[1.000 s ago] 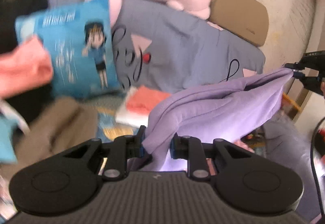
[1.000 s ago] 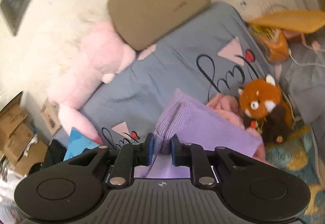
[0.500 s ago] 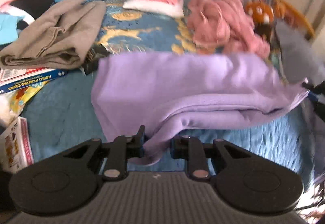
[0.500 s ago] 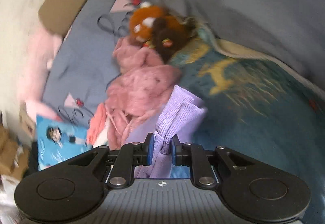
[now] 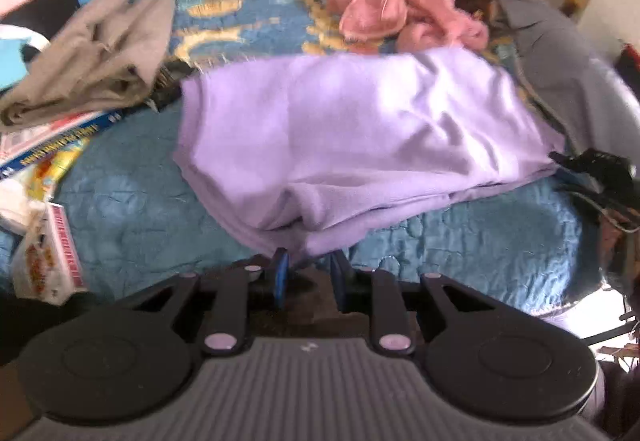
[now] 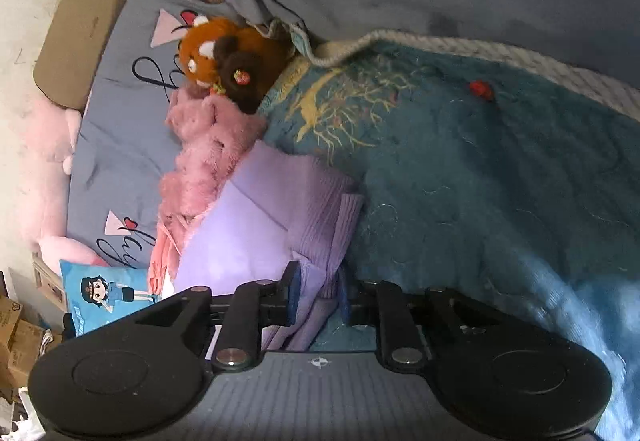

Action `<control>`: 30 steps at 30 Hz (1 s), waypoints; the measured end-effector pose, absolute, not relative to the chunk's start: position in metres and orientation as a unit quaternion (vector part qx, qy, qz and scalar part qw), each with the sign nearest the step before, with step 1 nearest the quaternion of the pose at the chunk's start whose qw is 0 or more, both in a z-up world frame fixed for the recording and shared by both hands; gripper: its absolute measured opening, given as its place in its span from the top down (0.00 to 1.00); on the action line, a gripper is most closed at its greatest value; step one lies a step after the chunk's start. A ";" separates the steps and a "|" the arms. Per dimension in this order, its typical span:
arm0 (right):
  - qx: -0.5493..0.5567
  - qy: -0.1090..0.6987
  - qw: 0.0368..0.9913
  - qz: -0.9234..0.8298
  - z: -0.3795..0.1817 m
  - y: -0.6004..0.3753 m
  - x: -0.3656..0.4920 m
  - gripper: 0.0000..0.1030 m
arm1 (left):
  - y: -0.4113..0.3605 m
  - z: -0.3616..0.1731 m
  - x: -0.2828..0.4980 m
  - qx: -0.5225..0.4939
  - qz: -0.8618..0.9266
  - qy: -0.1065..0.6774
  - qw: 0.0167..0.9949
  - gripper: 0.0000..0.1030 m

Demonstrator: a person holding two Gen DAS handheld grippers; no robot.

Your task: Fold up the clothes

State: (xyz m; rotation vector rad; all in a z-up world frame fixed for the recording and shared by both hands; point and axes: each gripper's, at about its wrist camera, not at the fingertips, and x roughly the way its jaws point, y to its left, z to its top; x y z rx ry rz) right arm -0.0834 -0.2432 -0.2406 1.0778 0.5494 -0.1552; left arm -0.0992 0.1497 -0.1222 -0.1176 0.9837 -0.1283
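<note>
lilac garment [image 5: 360, 129] folded in layers, lying flat on teal quilt, ribbed hem at right corner

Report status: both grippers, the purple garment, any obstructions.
Left gripper open, at purple garment edge. Right gripper open, cloth between jaws. Garment flat on quilt. Pink fleece touching far edge.

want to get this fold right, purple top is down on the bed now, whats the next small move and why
Probably draw both tongs straight back off the cloth. The purple top lies folded and fairly flat on the blue quilt, and the left tongs and right tongs both look open, with only its edge lying loosely between their fingers. Backing out low should leave the fold undisturbed.
</note>
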 end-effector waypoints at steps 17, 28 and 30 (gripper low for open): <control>0.193 0.251 0.942 0.107 -0.146 -0.115 -0.010 0.60 | 0.118 -0.091 -0.013 -0.079 -0.045 0.349 0.933 0.00; -0.062 0.286 0.932 0.216 -0.199 -0.028 0.075 0.67 | 0.085 -0.161 0.055 0.012 -0.080 0.403 0.912 0.00; -0.080 0.317 0.920 0.219 -0.212 -0.036 0.088 0.77 | 0.097 -0.179 0.066 -0.001 -0.056 0.435 0.899 0.00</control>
